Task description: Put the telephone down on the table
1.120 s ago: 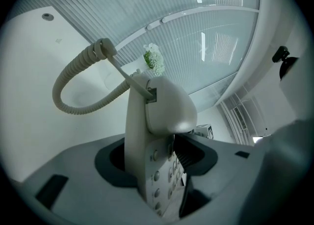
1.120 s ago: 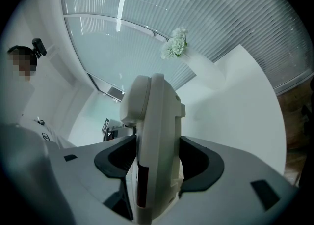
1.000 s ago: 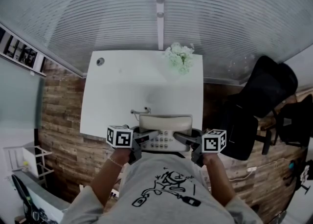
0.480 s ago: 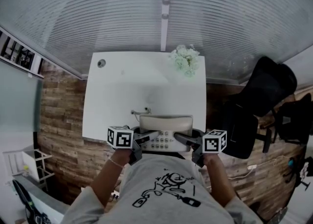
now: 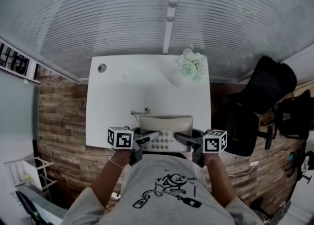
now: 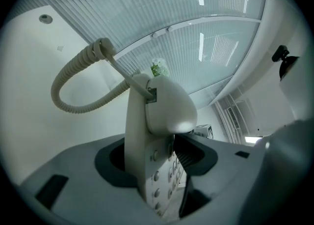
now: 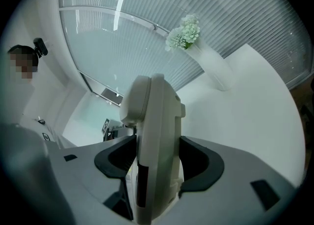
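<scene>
A beige desk telephone (image 5: 165, 129), handset on its cradle, is held from both sides over the near edge of the white table (image 5: 122, 101). My left gripper (image 5: 147, 138) is shut on its left side and my right gripper (image 5: 183, 139) on its right side. In the left gripper view the telephone (image 6: 156, 121) stands between the jaws with its keypad showing, and its coiled cord (image 6: 73, 86) loops out over the table. In the right gripper view the telephone's other side (image 7: 157, 135) fills the gap between the jaws. Whether its base touches the table I cannot tell.
A white vase of pale flowers (image 5: 192, 66) stands at the table's far right, also seen as flowers (image 7: 185, 32) in the right gripper view. A cable hole (image 5: 101, 68) lies at the far left corner. Black office chairs (image 5: 265, 96) stand to the right. A ribbed glass wall backs the table.
Both grippers have carried the telephone forward over the table; in the head view the table and flowers have slid nearer and to the right. The grip on the telephone is unchanged.
</scene>
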`<control>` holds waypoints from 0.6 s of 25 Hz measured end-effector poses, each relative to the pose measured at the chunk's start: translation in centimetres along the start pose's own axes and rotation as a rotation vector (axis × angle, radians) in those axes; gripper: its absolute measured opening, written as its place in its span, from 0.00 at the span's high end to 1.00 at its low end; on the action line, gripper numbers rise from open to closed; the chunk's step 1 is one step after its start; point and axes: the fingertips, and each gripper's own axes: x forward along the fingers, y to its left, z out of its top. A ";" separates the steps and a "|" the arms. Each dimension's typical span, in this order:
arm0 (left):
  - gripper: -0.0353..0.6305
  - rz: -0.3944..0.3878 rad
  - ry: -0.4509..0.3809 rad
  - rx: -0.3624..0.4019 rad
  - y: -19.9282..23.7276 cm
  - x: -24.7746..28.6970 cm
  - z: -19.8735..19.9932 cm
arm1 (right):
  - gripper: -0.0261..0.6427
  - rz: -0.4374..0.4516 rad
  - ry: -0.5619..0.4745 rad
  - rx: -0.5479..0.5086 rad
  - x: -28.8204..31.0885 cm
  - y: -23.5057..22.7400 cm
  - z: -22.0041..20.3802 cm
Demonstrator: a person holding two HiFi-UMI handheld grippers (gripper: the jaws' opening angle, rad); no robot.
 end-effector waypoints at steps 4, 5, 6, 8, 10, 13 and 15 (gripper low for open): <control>0.60 -0.007 0.016 0.006 0.7 -0.7 1.0 | 0.54 -0.006 -0.013 0.012 1.3 0.5 0.6; 0.60 -0.008 0.021 0.006 0.9 -0.9 1.2 | 0.54 -0.008 -0.015 0.015 1.6 0.4 0.7; 0.60 -0.011 0.023 0.004 1.1 -1.0 1.4 | 0.54 -0.010 -0.015 0.017 1.9 0.3 0.7; 0.60 -0.015 0.028 0.001 1.6 -1.1 1.7 | 0.54 -0.019 -0.014 0.019 2.3 0.1 0.8; 0.60 -0.015 0.035 0.001 2.0 -1.3 1.9 | 0.54 -0.020 -0.014 0.026 2.8 0.1 0.8; 0.60 -0.012 0.039 0.000 2.4 -1.6 2.1 | 0.54 -0.020 -0.014 0.026 3.3 -0.1 0.8; 0.60 -0.011 0.035 -0.006 2.5 -1.8 2.2 | 0.54 -0.018 -0.009 0.025 3.5 0.1 1.0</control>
